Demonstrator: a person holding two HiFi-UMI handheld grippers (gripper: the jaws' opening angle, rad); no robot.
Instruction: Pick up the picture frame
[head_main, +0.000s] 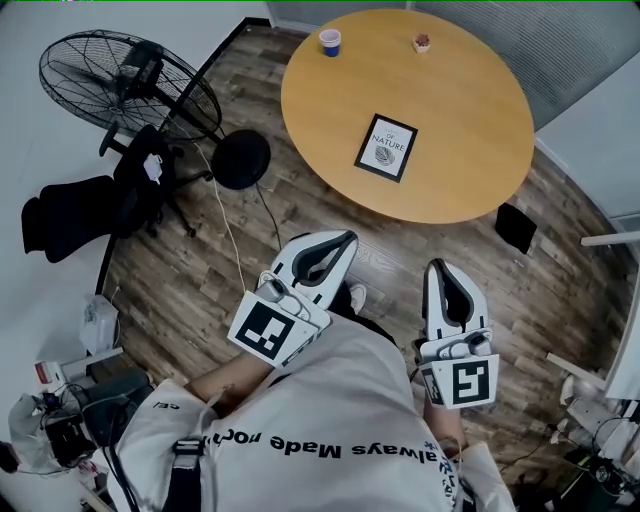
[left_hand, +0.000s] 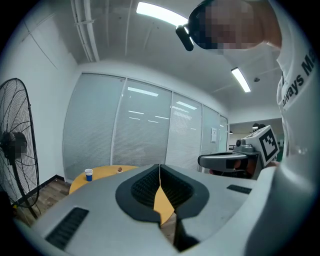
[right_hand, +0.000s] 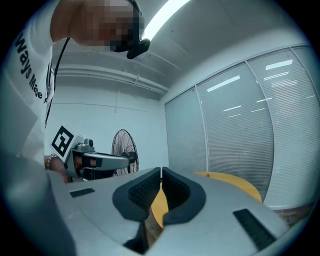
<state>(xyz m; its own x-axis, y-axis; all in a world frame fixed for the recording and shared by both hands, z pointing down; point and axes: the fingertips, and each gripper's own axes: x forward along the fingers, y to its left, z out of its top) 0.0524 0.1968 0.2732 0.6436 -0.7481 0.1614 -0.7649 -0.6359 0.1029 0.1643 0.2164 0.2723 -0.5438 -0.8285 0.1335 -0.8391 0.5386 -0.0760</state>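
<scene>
The picture frame (head_main: 386, 148), black-edged with a white print, lies flat near the front of the round wooden table (head_main: 470, 120). Both grippers hover over the wooden floor short of the table's near edge, apart from the frame. My left gripper (head_main: 347, 237) points toward the table with its jaws shut and nothing between them; in the left gripper view its tips (left_hand: 160, 166) meet in front of the tabletop. My right gripper (head_main: 437, 265) is beside it, also shut and holding nothing, tips (right_hand: 161, 170) together. The frame is hidden in both gripper views.
A blue cup (head_main: 330, 42) and a small brown object (head_main: 422, 42) stand at the table's far edge. A large floor fan (head_main: 130, 85) and a black chair (head_main: 110, 195) are at the left. A black box (head_main: 516, 227) sits on the floor right of the table.
</scene>
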